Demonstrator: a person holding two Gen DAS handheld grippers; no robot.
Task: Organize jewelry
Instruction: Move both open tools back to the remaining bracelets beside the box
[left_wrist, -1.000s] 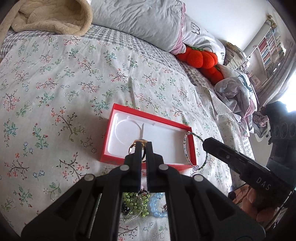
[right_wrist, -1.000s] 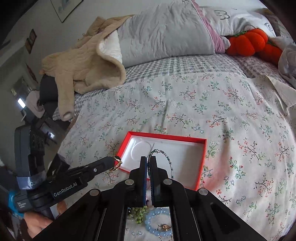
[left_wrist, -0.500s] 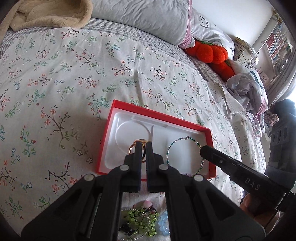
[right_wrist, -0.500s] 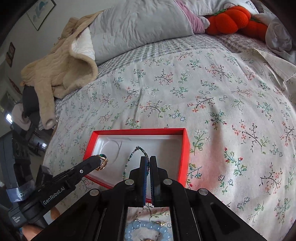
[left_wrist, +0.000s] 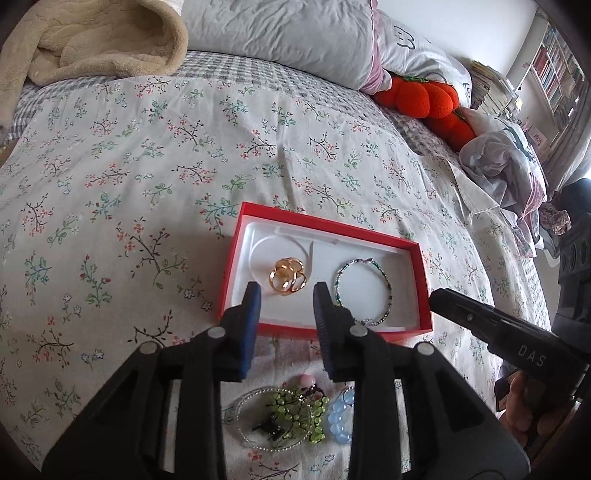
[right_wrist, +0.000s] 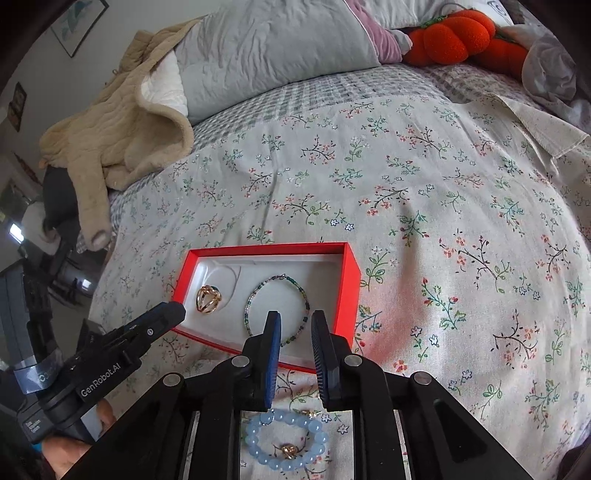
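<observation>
Both tools, left (left_wrist: 284, 295) and right (right_wrist: 294, 325), hover spread over red box (left_wrist: 421, 280)

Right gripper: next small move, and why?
Probably back it toward the blue bead bracelet on the bedspread. The right gripper is open and empty, and the thin beaded bracelet and gold ring already lie in the red box.

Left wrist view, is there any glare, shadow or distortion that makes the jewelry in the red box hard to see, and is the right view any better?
Left wrist view: fisheye bends the bed's edges, dark corners, yet the gold ring and bead bracelet in the red box look sharp, no glare; bright window at right. Right wrist view: same curvature, even daylight, soft red tint on the sheet beside the box, blue bracelet partly behind the right tool.
</observation>
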